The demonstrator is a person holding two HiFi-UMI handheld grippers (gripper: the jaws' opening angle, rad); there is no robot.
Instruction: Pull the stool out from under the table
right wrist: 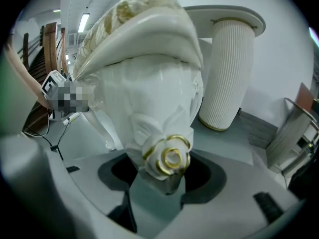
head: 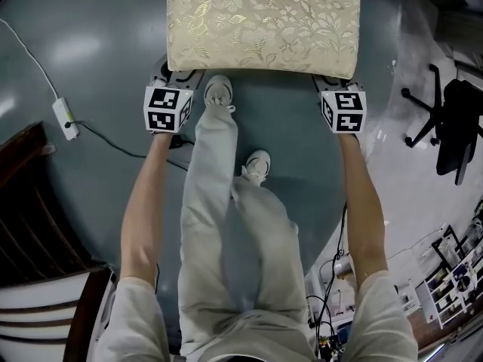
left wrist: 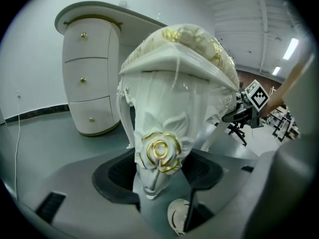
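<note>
The stool has a cream cushion with a gold flower pattern (head: 263,21) and white carved legs. It stands on the grey floor in front of me. My left gripper (head: 175,81) reaches under its near left corner, my right gripper (head: 333,83) under its near right corner. In the left gripper view a leg with a gold rose (left wrist: 160,153) sits between the dark pads, and the left gripper (left wrist: 158,169) is shut on it. The right gripper (right wrist: 162,176) grips the other rose leg (right wrist: 169,158) the same way. The white table (left wrist: 89,68) stands behind the stool.
A power strip with its cable (head: 65,119) lies on the floor at the left. A black office chair (head: 453,123) stands at the right. Dark wooden steps (head: 38,225) fill the lower left. The person's shoes (head: 219,93) are close behind the stool. The table's fluted pedestal (right wrist: 227,73) rises beyond.
</note>
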